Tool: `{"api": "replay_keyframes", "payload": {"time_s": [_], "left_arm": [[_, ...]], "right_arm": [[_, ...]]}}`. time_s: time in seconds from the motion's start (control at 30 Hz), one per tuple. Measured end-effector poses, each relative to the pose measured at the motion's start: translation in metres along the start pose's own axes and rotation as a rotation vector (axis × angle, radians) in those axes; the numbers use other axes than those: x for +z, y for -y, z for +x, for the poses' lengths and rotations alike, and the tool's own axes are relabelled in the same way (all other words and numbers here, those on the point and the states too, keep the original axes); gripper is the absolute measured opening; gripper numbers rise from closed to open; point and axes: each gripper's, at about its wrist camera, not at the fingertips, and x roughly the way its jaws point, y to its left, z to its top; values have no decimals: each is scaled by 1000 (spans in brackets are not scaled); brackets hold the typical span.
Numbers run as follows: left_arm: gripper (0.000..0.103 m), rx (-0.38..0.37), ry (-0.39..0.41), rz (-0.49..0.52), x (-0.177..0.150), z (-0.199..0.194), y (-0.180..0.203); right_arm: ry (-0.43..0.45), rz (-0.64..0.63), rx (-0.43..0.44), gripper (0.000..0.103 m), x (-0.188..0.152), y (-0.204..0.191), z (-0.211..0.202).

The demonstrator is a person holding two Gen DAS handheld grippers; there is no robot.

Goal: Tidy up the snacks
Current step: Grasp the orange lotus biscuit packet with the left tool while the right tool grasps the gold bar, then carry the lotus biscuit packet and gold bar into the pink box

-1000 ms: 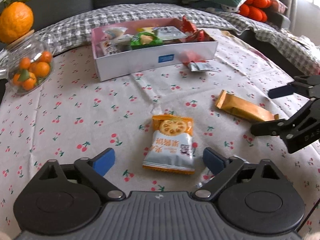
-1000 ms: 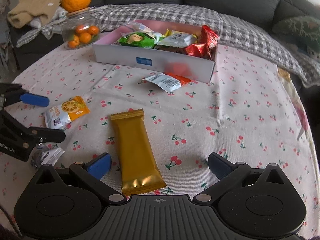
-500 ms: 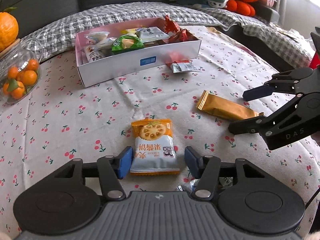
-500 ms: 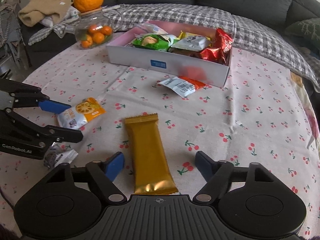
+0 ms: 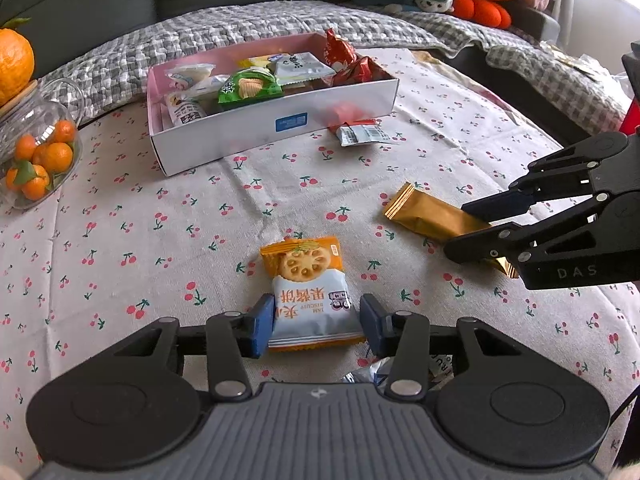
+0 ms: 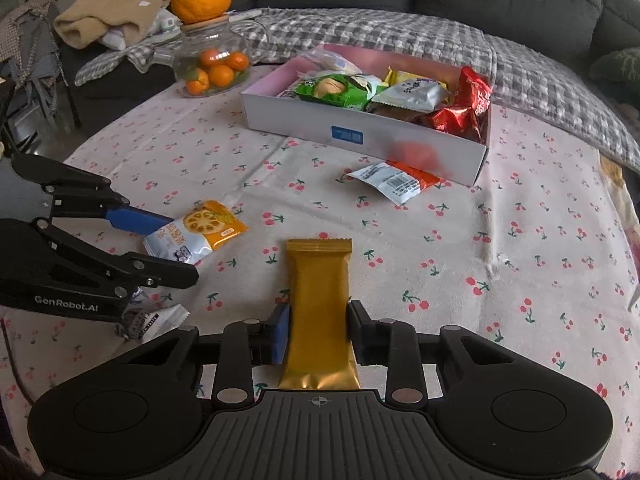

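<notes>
On the cherry-print cloth [image 5: 168, 216], my left gripper [image 5: 316, 326] had just closed on the biscuit packet [image 5: 310, 292]; my right gripper [image 6: 318, 332] had closed, pinching the gold bar [image 6: 320, 300]. Lifting both level toward the box [image 6: 360, 136] seemed wisest.

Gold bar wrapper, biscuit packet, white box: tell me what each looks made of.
Gold bar wrapper: likely metallised plastic film, glossy; bright glints at its crimped end.
Biscuit packet: probably printed plastic film, slight sheen, serrated sealed edges.
White box: looks like thin cardboard, smooth matte walls with crisp folded corners, pink inside.
</notes>
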Motion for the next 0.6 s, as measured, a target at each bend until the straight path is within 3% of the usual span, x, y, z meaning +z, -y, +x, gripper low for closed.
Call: {"api": "replay_keyframes", "payload": {"time_s": [0.6], "left_arm": [[41,6,24,-81,25,-8,-12]], "right_arm": [[10,158,12,29,35,14,-2]]}}
